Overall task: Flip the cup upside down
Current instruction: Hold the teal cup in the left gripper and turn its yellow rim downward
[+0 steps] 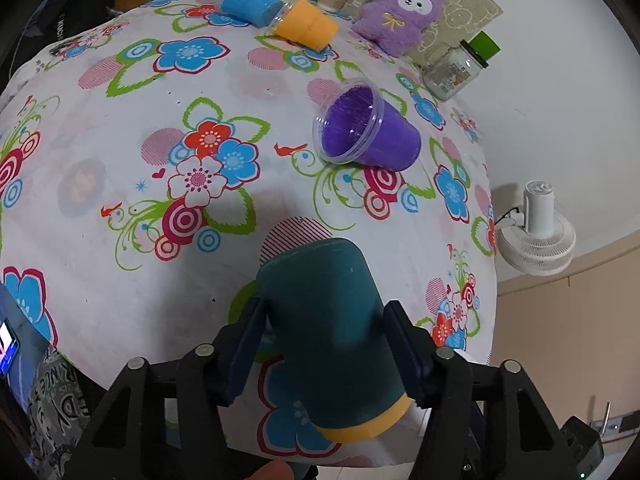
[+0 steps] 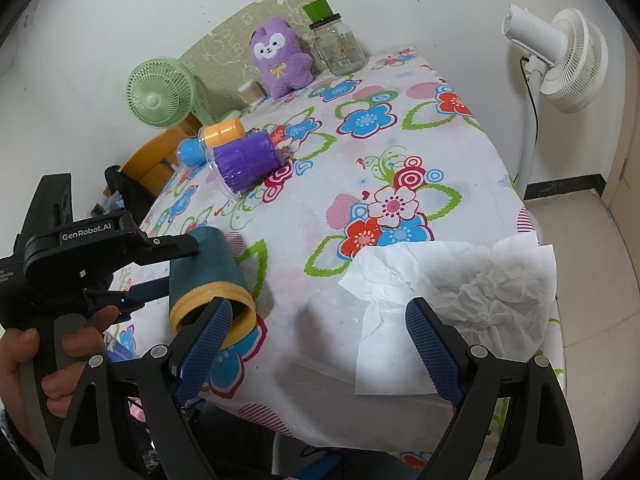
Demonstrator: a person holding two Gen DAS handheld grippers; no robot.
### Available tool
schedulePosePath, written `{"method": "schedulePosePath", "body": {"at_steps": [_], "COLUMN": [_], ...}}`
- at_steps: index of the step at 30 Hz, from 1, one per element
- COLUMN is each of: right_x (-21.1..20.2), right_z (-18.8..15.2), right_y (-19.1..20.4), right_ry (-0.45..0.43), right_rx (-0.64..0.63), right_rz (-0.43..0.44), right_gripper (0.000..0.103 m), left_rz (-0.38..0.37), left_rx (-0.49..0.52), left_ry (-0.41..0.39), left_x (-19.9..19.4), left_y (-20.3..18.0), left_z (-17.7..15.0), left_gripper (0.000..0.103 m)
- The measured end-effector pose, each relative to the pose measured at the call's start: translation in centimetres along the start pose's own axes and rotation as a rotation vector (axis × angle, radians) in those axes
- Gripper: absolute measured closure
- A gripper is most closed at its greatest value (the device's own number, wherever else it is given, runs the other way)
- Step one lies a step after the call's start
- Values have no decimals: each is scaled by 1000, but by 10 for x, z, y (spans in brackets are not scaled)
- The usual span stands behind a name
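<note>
A dark teal cup with a yellow rim is held between the fingers of my left gripper, base pointing away and rim toward the camera, tilted above the flowered tablecloth. In the right wrist view the same cup lies tilted in the left gripper's fingers, its yellow rim down and toward the camera. My right gripper is open and empty over the table's near edge, its left finger just in front of the cup's rim.
A purple cup lies on its side mid-table. Blue and orange cups lie at the back with a purple plush and glass jar. Crumpled white paper lies at the front corner. A white fan stands beside the table.
</note>
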State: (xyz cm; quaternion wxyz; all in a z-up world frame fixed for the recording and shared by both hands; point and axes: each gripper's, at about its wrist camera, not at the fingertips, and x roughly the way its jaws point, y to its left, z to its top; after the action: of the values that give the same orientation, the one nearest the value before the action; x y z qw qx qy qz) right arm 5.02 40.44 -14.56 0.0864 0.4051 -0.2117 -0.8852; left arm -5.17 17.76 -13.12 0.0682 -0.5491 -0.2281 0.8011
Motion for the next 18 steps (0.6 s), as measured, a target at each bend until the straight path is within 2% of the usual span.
{"method": "schedulePosePath", "body": {"at_steps": [3, 5, 12, 15, 17, 18], "right_x": [0, 0, 0, 0, -1, -1], "right_z": [0, 0, -1, -1, -2, -3], "right_y": [2, 4, 13, 15, 14, 14], "right_ry": [-2, -3, 0, 1, 2, 3], "right_rx": [-1, -4, -23, -26, -24, -23], "right_rz": [0, 1, 1, -1, -2, -3], "right_gripper": [13, 13, 13, 13, 13, 13], "left_rz": [-7, -15, -19, -35, -46, -46], "left_rx": [21, 43, 60, 28, -6, -16], "left_ry": [-4, -14, -5, 26, 45, 46], "left_x": [-5, -9, -14, -11, -9, -9], "left_y": [0, -2, 1, 5, 9, 10], "left_z": [1, 2, 1, 0, 0, 0], "left_gripper": [52, 64, 66, 52, 29, 27]}}
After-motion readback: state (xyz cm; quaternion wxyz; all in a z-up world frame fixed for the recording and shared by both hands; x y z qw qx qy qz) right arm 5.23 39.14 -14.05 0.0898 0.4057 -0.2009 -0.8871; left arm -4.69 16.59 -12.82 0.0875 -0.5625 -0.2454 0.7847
